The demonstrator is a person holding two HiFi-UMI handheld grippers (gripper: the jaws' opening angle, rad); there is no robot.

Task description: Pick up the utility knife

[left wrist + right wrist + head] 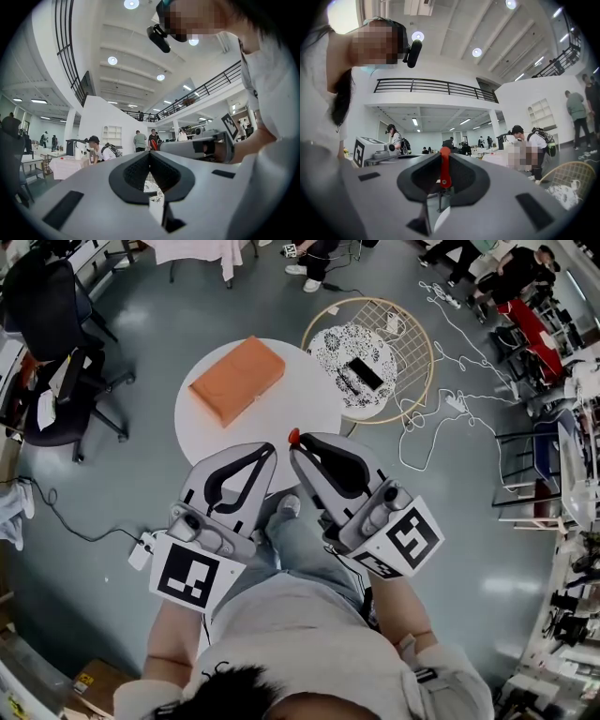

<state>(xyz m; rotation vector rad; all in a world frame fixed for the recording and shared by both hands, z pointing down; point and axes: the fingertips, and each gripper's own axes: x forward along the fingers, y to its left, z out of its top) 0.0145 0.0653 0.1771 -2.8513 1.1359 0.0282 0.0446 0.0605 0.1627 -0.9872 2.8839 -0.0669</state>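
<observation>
The right gripper (296, 450) is closed on the utility knife (293, 436). In the right gripper view the knife's slim red body (445, 171) stands upright between the jaws, which are drawn in narrow against it, and its end pokes out past their tips. The left gripper (269, 452) sits just beside it at nine o'clock. In the left gripper view (150, 153) its jaws meet at the tips with nothing between them.

Both grippers are held level over the six o'clock edge of a round white surface (305, 399), and the knife is lifted clear of it. A flat orange box (236, 379) lies on the surface toward ten o'clock. At two o'clock, beside the surface, stands a round wire basket (419, 341) with a speckled cloth (337, 345) and a dark phone (366, 374) on top. A black office chair (47, 306) stands on the grey floor (150, 465) far out at ten o'clock.
</observation>
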